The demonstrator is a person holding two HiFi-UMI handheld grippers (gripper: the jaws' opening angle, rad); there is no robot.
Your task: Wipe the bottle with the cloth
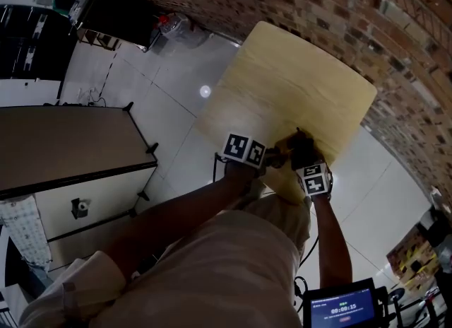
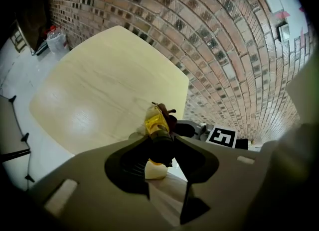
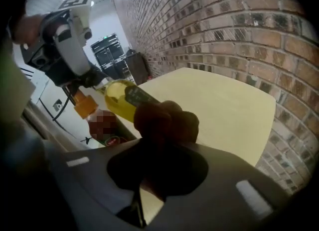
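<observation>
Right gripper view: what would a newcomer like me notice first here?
A yellow bottle with an orange cap, left of centre, is held in the air by the left gripper coming in from the upper left. In the foreground, the right gripper's jaws hold a brown cloth against it. Behind lie a pale table and a brick wall.

I see the bottle (image 3: 119, 98) as clear, glossy plastic, and the cloth (image 3: 164, 120) looks soft and matt. The worktop (image 1: 296, 86) is pale, smooth wood with a faint sheen, the wall (image 1: 318, 1) rough brick, the floor (image 1: 162, 86) glossy tile.
</observation>
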